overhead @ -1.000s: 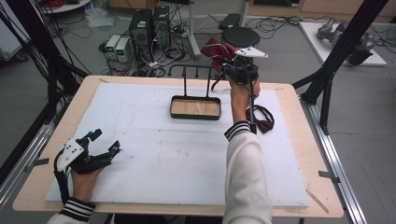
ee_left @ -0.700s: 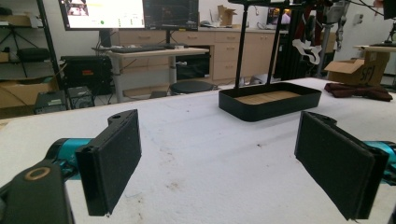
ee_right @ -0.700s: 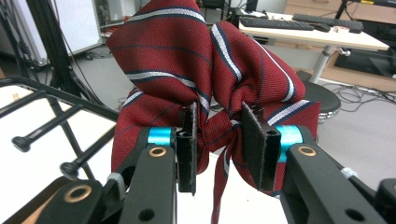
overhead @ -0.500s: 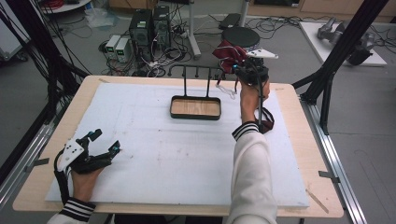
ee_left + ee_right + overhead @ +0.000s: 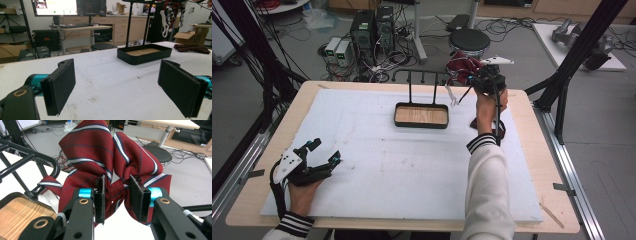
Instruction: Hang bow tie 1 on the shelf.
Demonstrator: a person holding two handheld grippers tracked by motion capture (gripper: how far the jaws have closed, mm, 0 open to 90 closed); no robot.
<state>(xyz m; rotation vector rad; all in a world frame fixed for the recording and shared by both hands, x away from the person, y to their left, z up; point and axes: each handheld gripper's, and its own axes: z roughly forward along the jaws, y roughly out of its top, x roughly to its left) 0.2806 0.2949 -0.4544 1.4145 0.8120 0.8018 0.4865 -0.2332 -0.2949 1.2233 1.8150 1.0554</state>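
The right gripper (image 5: pixel 117 195) is closed on the knot of a red striped bow tie (image 5: pixel 105 150), held up in the air near the far edge of the tabletop (image 5: pixel 362 100) — just past the right end of the black rack (image 5: pixel 422 80). The rack's top bar (image 5: pixel 37 157) lies to the gripper's left and a little lower, its long axis running along the far edge, so the bow tie must travel leftward to hang there. A white strap (image 5: pixel 451 96) dangles beneath. The left gripper (image 5: pixel 323 156), wide open and holding nothing, rests well apart at the near left corner — the right is plainly nearer.
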